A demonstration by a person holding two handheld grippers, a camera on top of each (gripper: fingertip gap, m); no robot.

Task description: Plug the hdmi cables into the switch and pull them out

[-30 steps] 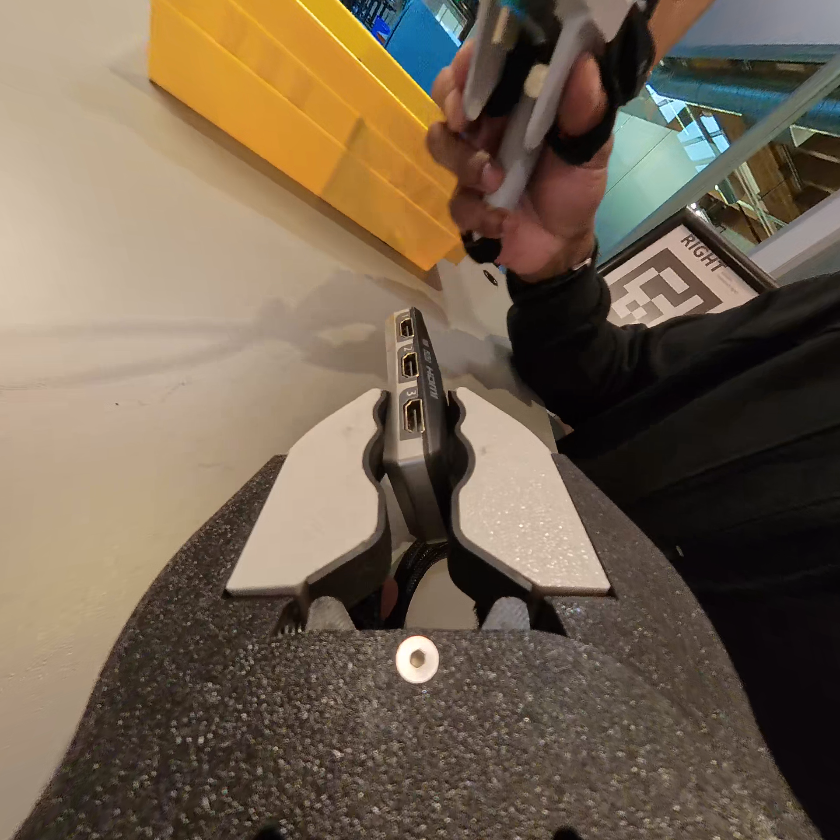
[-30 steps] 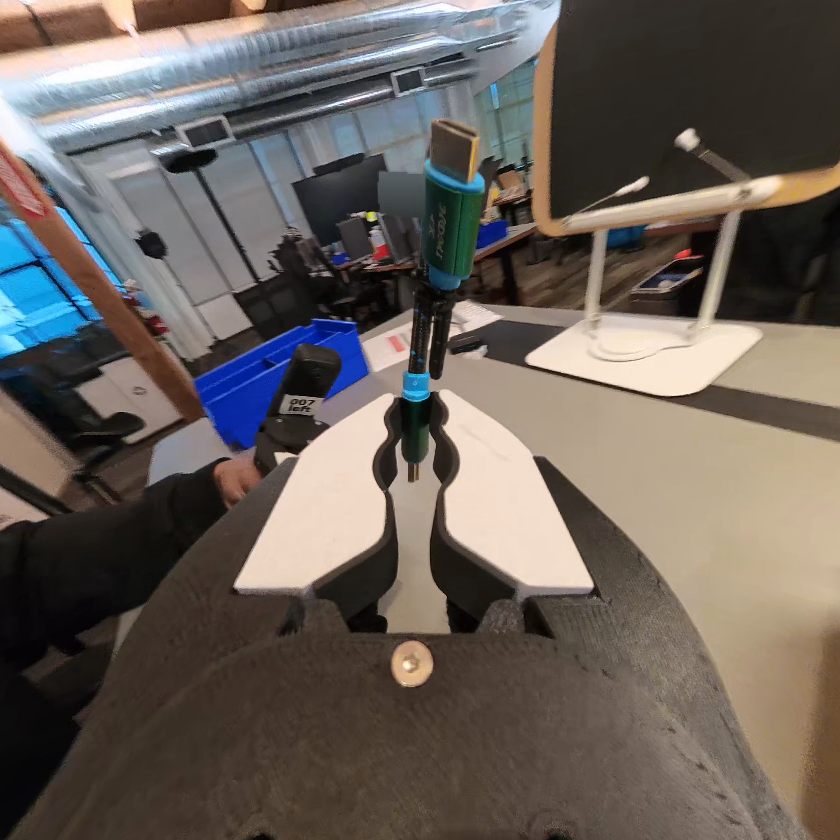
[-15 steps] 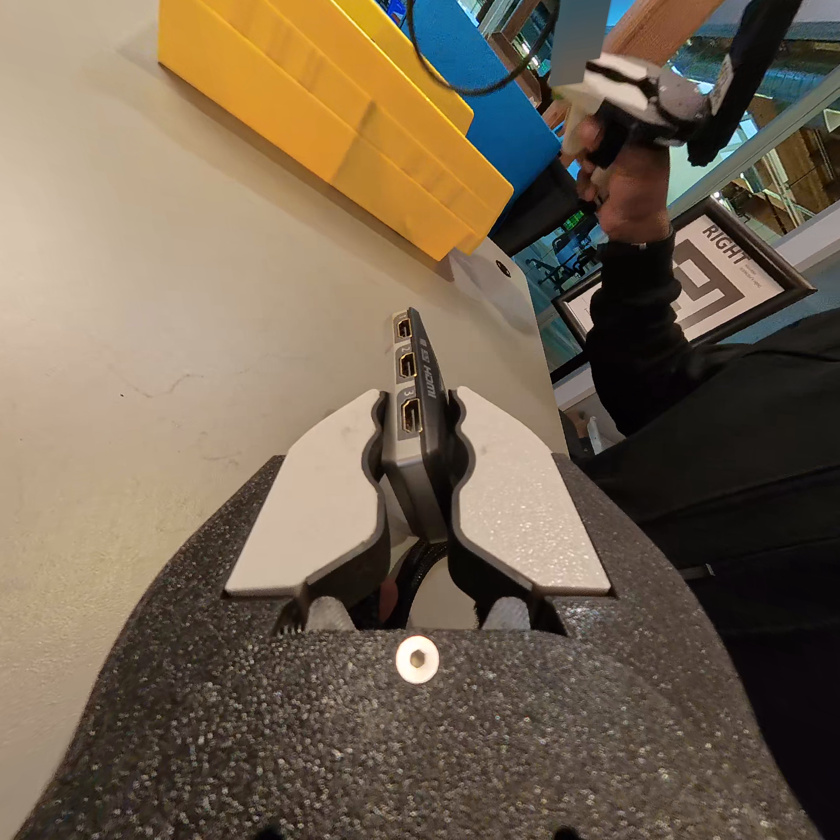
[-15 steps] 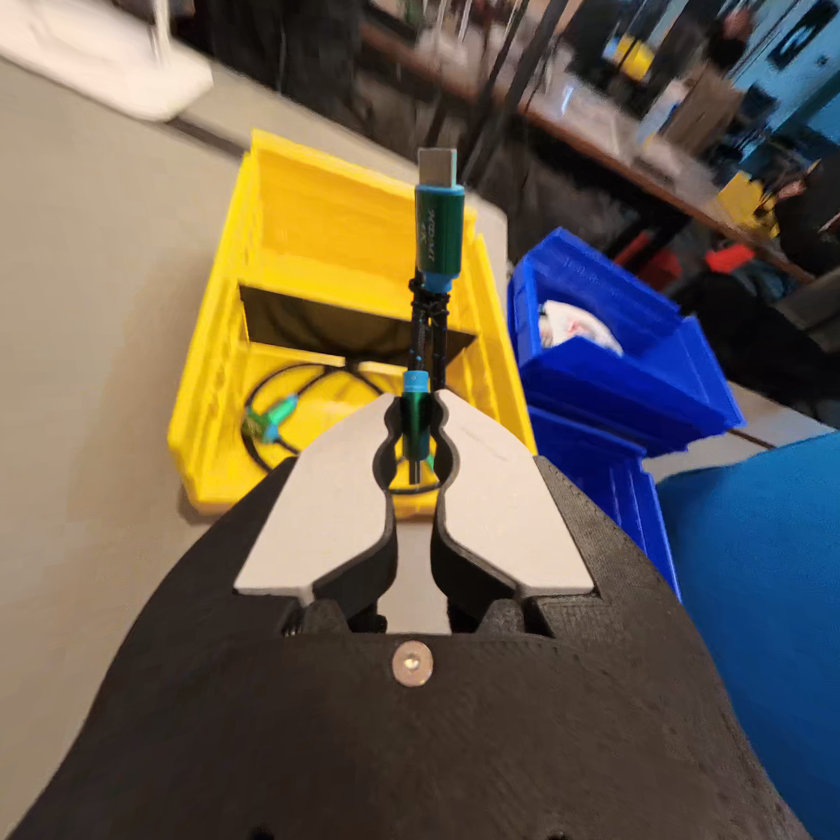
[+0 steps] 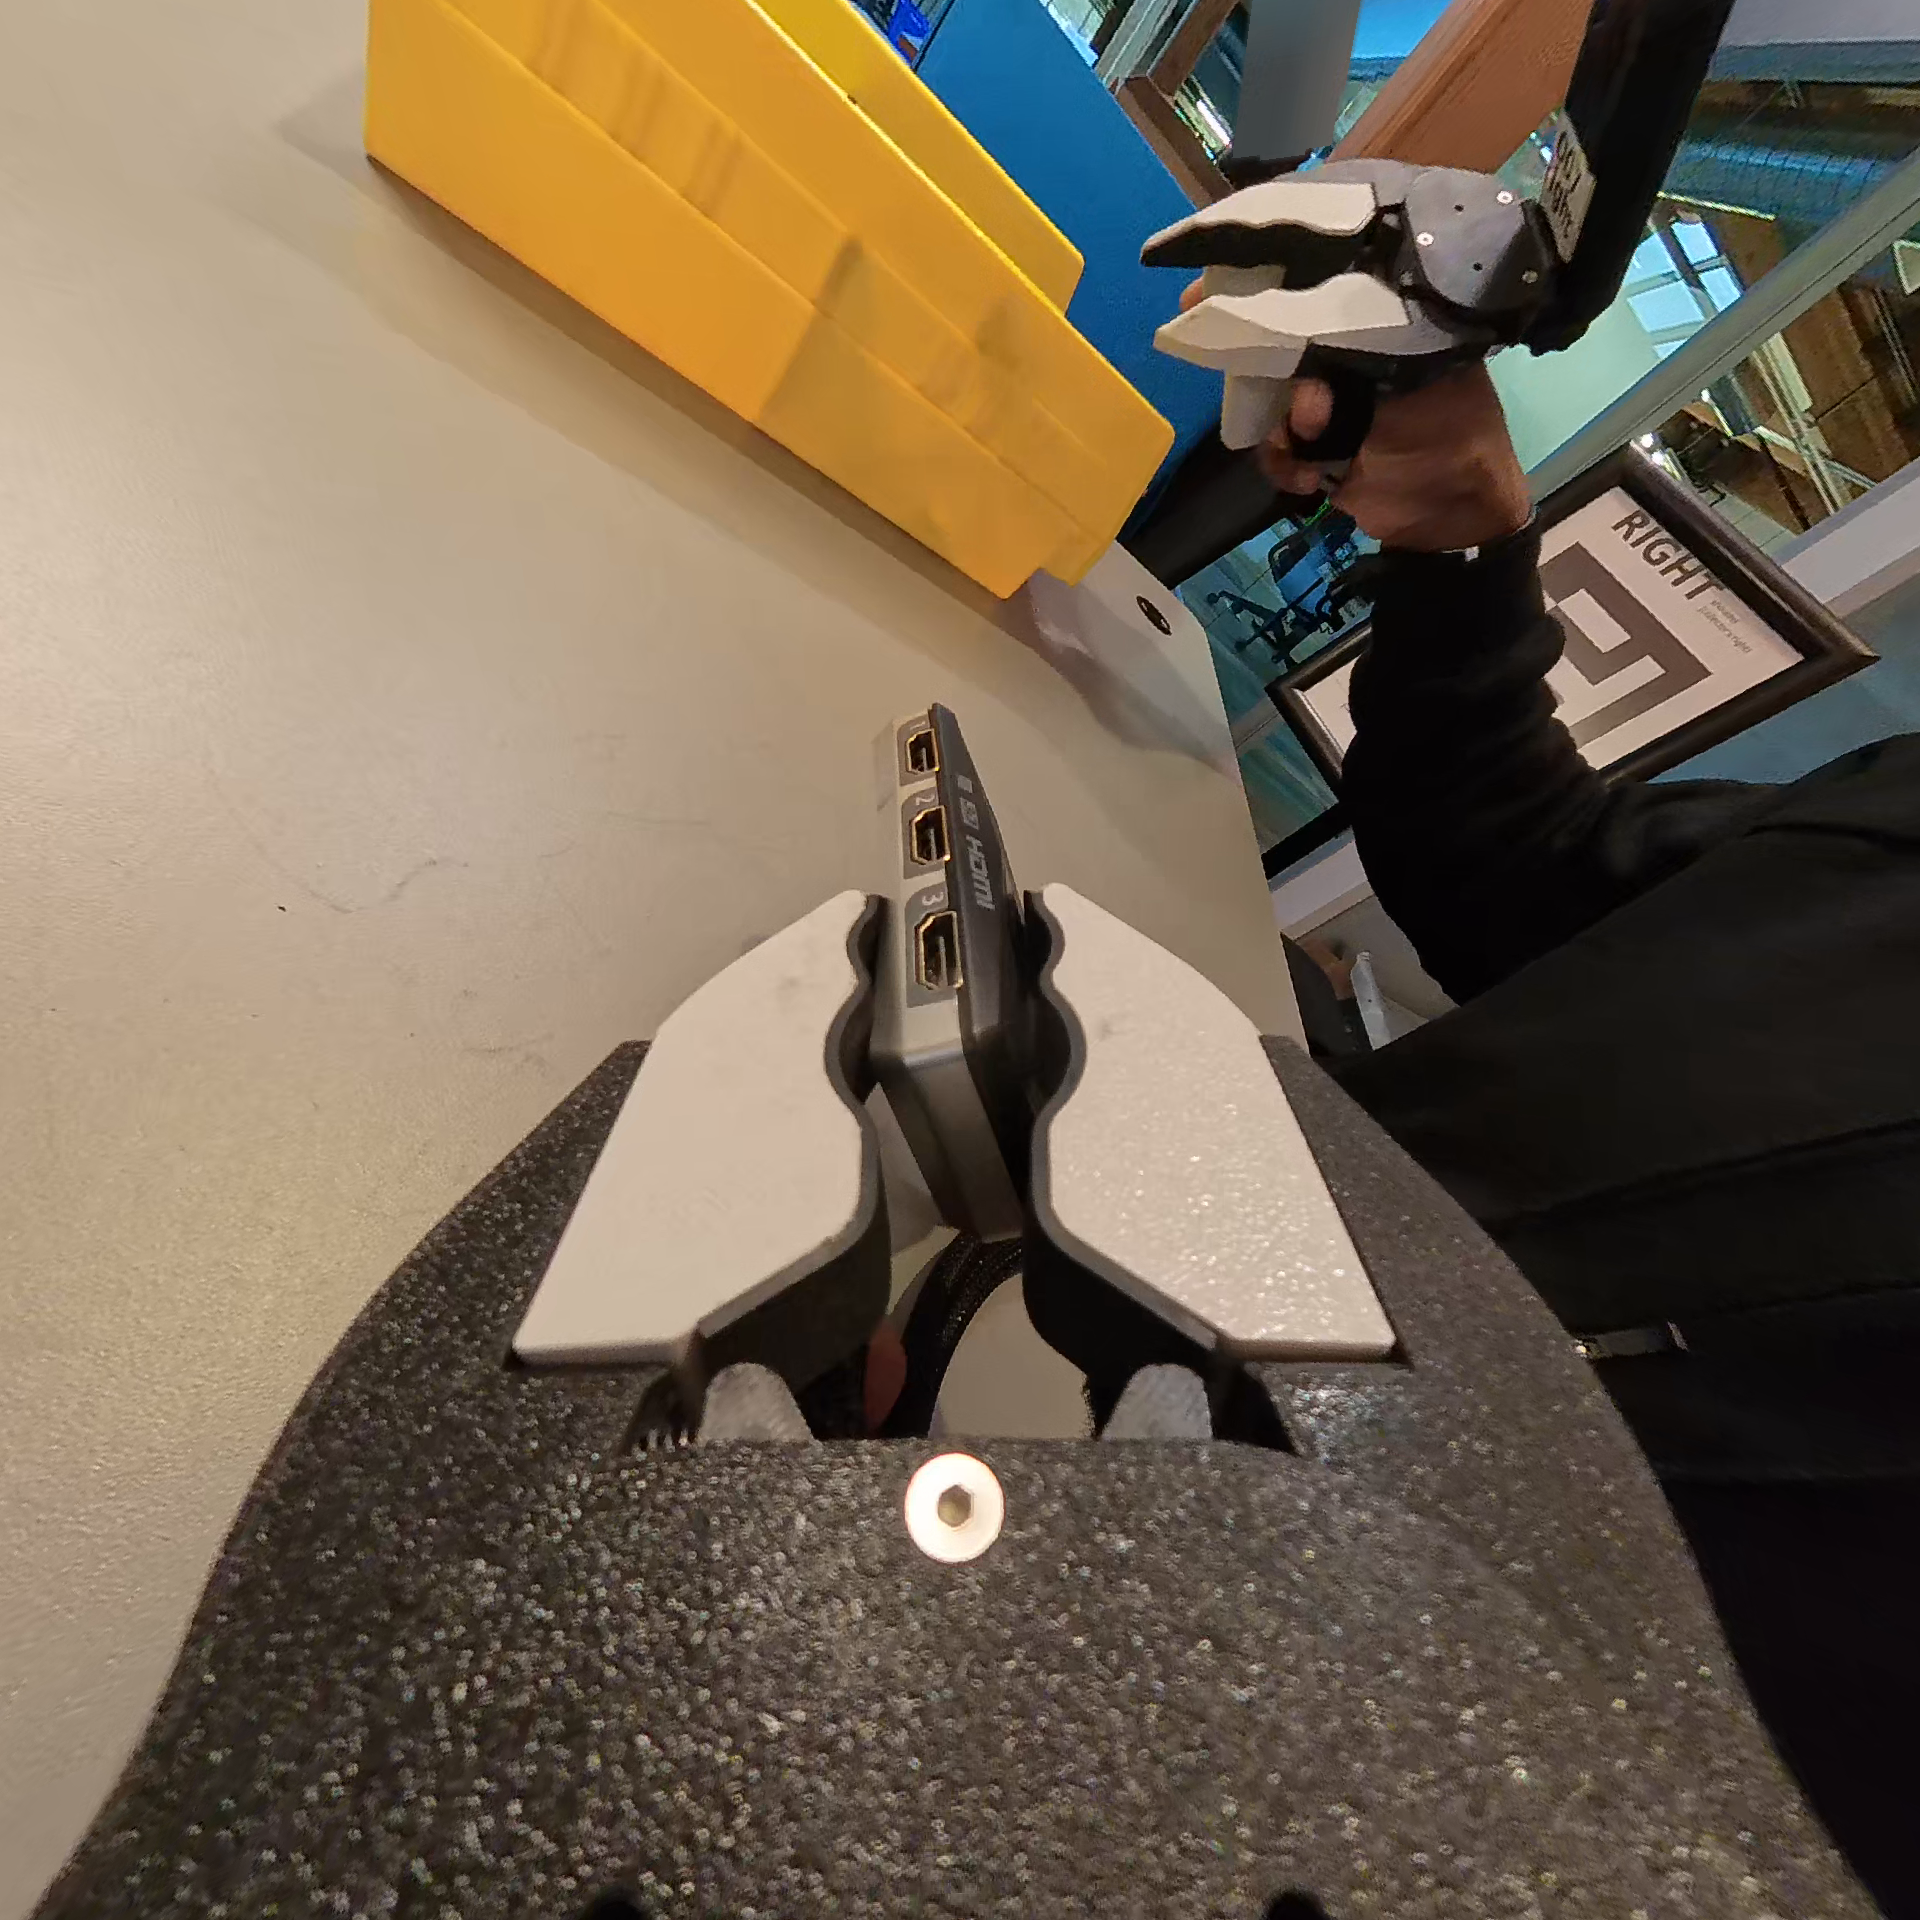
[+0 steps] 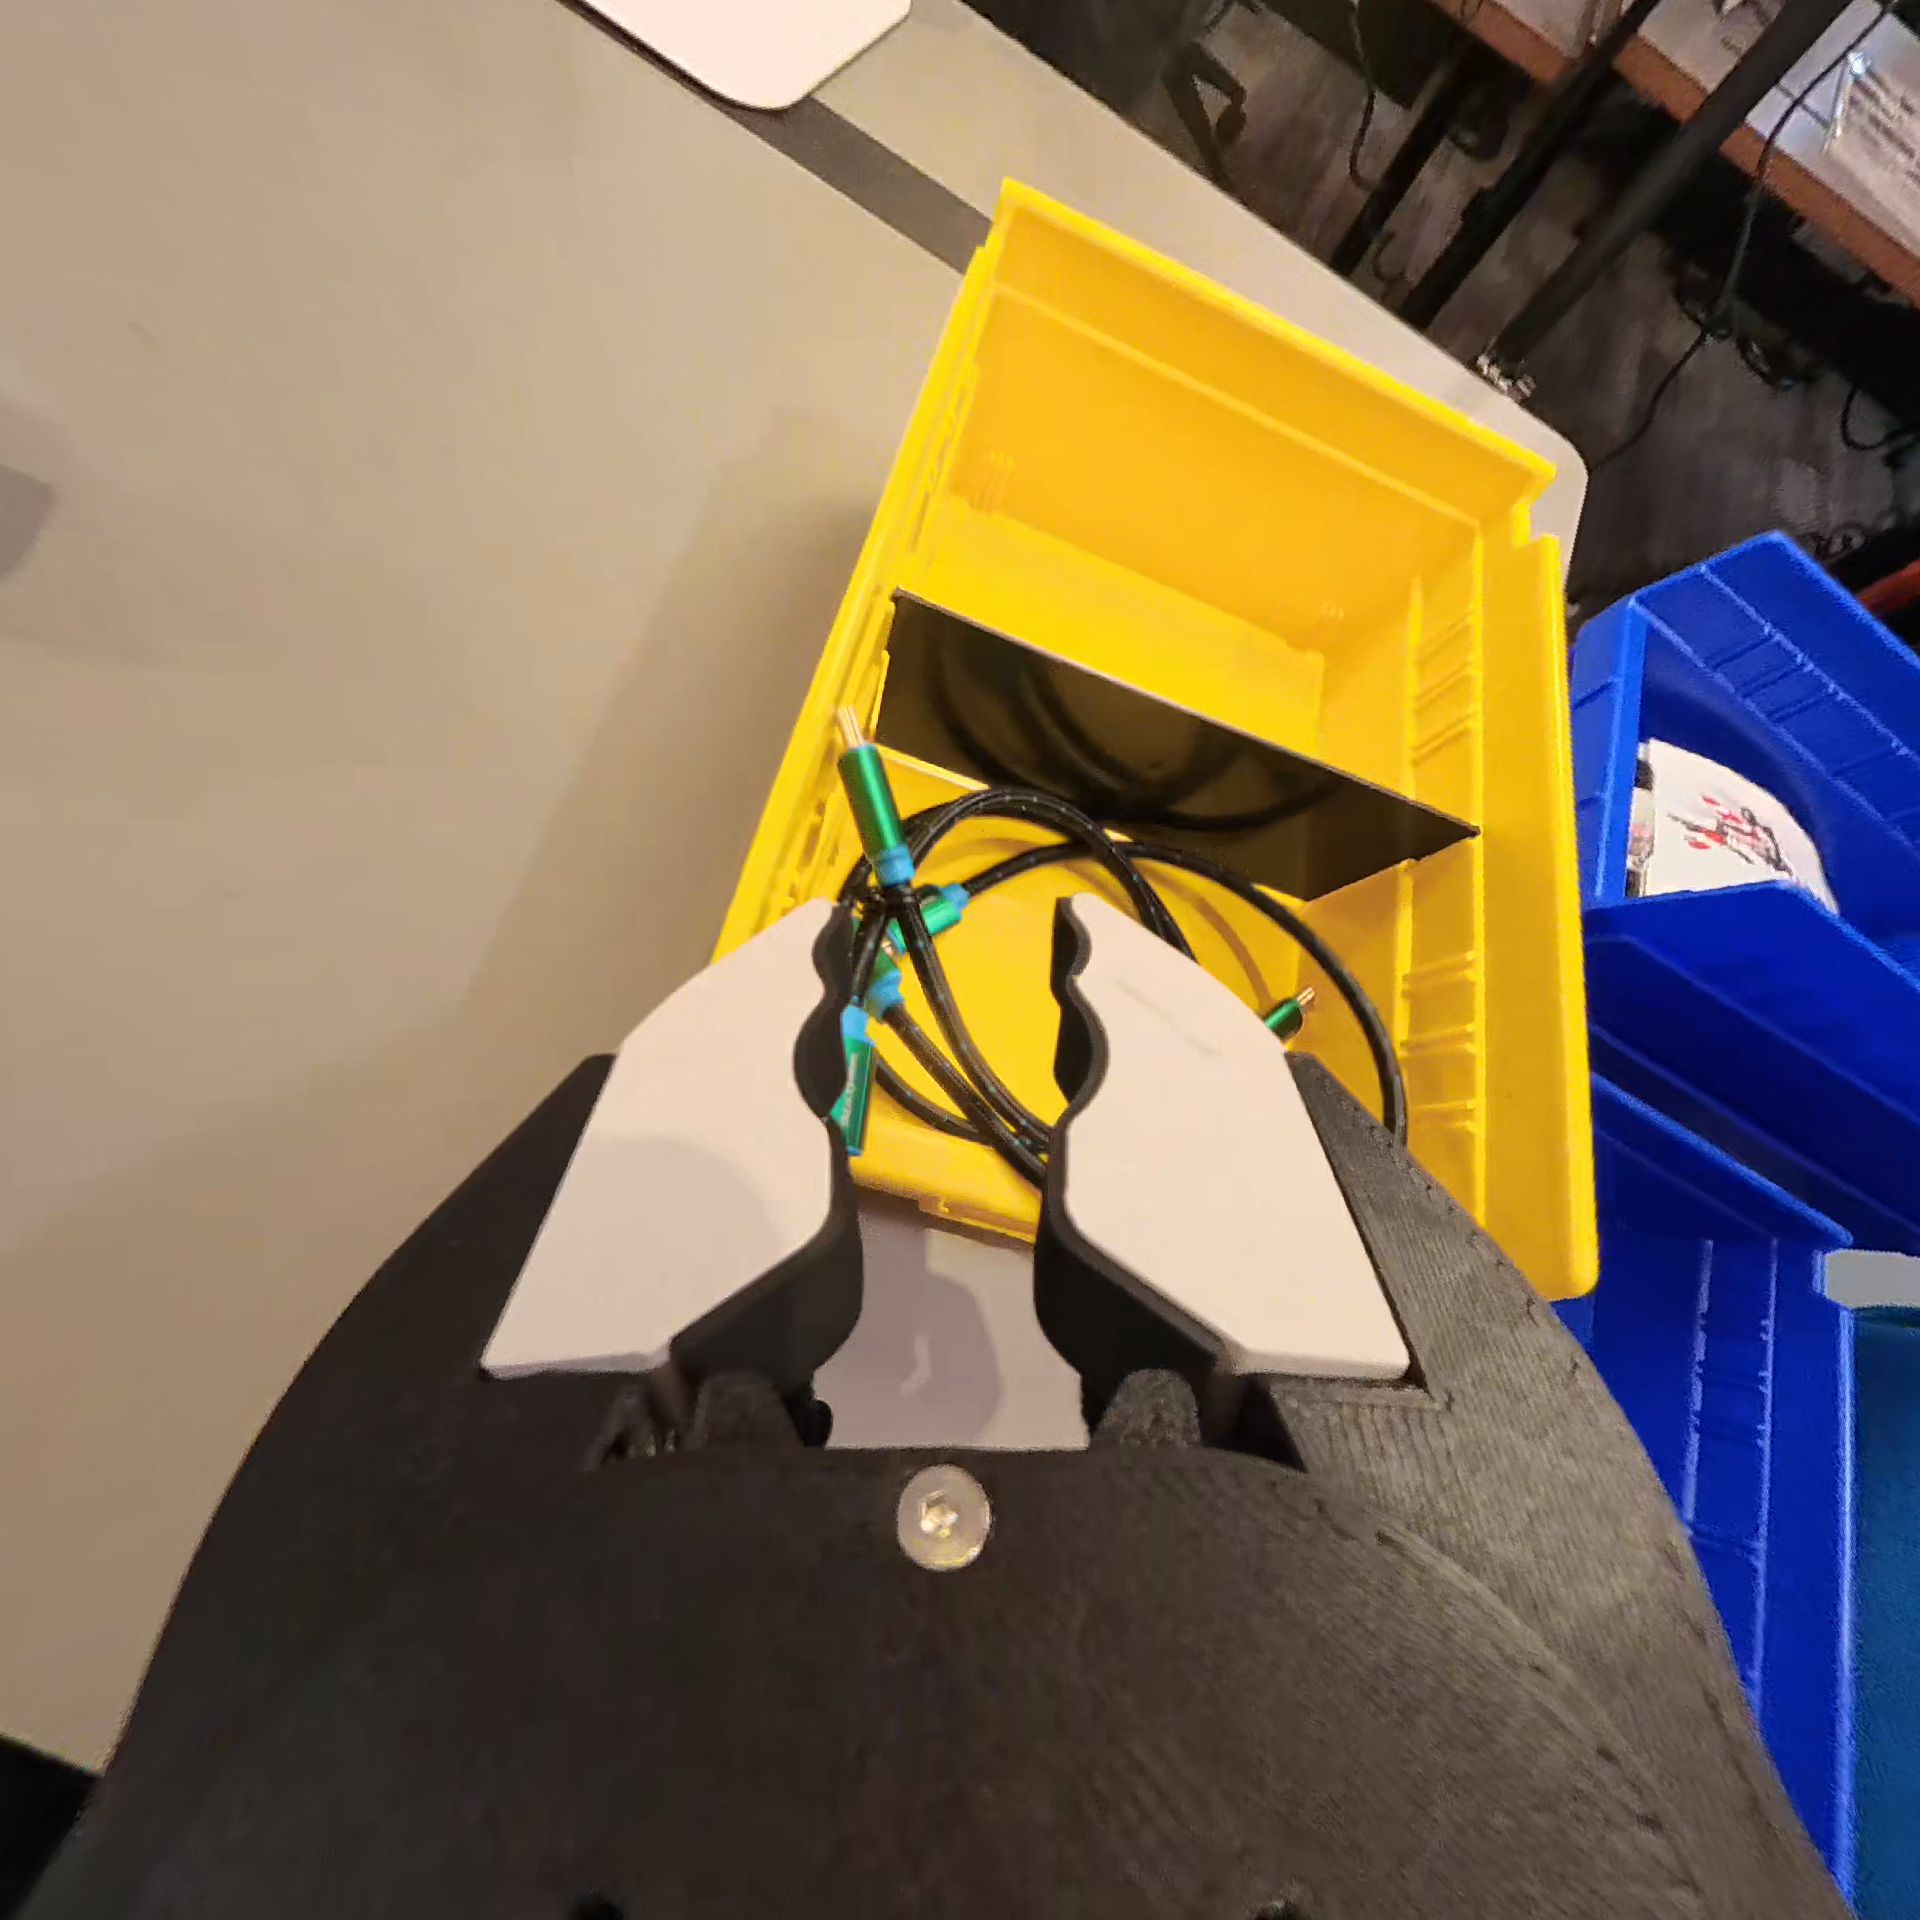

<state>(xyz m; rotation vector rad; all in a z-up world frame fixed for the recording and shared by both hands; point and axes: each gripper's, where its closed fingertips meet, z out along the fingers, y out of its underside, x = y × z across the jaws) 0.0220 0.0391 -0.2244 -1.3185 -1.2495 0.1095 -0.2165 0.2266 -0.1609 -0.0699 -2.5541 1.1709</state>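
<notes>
While the left gripper (image 5: 951, 925) was clamped on the grey HDMI switch (image 5: 940, 935), that unit stood on edge between its fingers, three empty ports facing up and its far end projecting past the fingertips above the beige table (image 5: 312, 727). Ahead and to the right, the right gripper (image 6: 940, 925) was held over the yellow bin (image 6: 1195, 540), fingers spread apart and gripping nothing. Just beyond its fingertips, black HDMI cables (image 6: 1039, 862) with green plugs lay coiled in the bin's near compartment, in front of a black divider (image 6: 1091, 748).
</notes>
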